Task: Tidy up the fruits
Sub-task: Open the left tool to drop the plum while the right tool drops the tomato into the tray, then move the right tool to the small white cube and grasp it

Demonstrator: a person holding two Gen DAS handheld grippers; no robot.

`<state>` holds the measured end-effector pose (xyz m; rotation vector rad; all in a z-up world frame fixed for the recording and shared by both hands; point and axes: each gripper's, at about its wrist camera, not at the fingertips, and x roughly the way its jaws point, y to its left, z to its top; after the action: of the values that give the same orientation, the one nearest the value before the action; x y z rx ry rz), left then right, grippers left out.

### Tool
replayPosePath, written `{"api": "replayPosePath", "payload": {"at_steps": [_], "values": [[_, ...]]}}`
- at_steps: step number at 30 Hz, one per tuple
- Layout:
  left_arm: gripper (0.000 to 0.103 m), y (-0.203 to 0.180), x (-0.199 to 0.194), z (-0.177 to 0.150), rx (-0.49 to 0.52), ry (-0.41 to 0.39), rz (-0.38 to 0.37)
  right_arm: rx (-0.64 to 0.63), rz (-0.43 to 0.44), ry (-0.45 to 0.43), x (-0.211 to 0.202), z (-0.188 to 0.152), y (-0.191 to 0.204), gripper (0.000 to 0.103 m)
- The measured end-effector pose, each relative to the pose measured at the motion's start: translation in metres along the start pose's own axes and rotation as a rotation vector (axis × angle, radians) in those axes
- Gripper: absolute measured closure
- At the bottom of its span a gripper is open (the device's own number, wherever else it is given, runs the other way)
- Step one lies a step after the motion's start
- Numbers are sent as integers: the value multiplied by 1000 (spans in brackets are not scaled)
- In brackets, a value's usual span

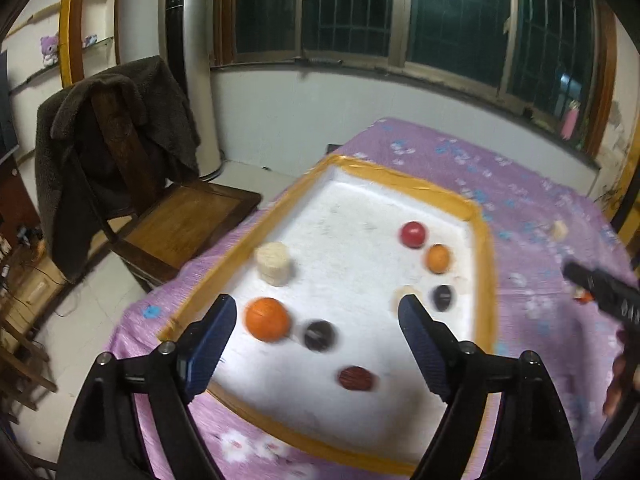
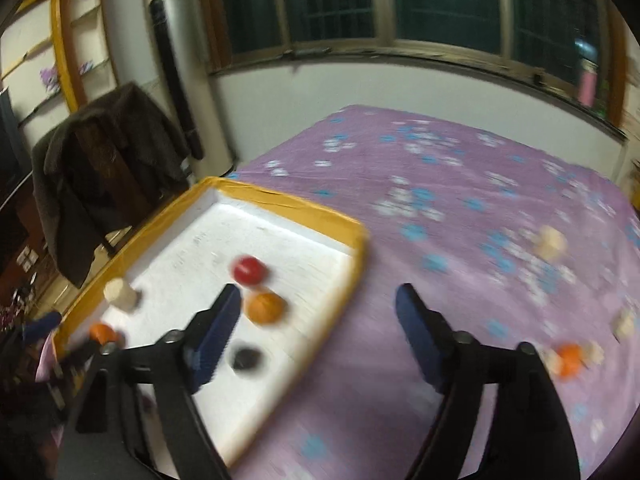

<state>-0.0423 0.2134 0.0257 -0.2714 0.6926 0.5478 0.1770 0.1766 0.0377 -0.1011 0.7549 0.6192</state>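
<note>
The purple flowered cloth (image 2: 400, 168) carries your yellow-rimmed white tray (image 1: 486, 240), whose raised rim probably keeps round fruit from rolling off. Inside lie a large orange (image 1: 267, 319), a red fruit (image 1: 413, 234) and a dark oval date (image 1: 356, 378), its long axis crosswise. Your left gripper (image 1: 316, 320) and right gripper (image 2: 318, 312) hover with jaws apart, empty.

Fruits (image 1: 267, 319) in tray (image 1: 486, 248) on bedspread (image 1: 532, 184).
</note>
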Motion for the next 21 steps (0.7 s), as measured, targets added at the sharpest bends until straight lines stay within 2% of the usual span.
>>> {"api": "replayPosePath", "payload": {"at_steps": [2,6,10,12,15,17,21], "values": [[18,-17,-4,-4,16,6,-40,55,-34,-3,-27,-22,-33,10],[18,-69,-9,-16,120,27,-126,179,-127,6,-66,-64,-104,10],[18,-111,-9,-23,207,35,-167,244,-216,21,-82,-90,-160,11],[18,-127,-9,-25,235,37,-181,270,-261,23,-87,-97,-187,13],[18,-146,-5,-27,262,39,-193,282,-291,43,-81,-95,-210,23],[18,-155,-1,-26,271,50,-202,282,-300,59,-72,-92,-218,33],[18,-167,10,-26,268,63,-210,259,-323,94,-44,-79,-229,44]]}}
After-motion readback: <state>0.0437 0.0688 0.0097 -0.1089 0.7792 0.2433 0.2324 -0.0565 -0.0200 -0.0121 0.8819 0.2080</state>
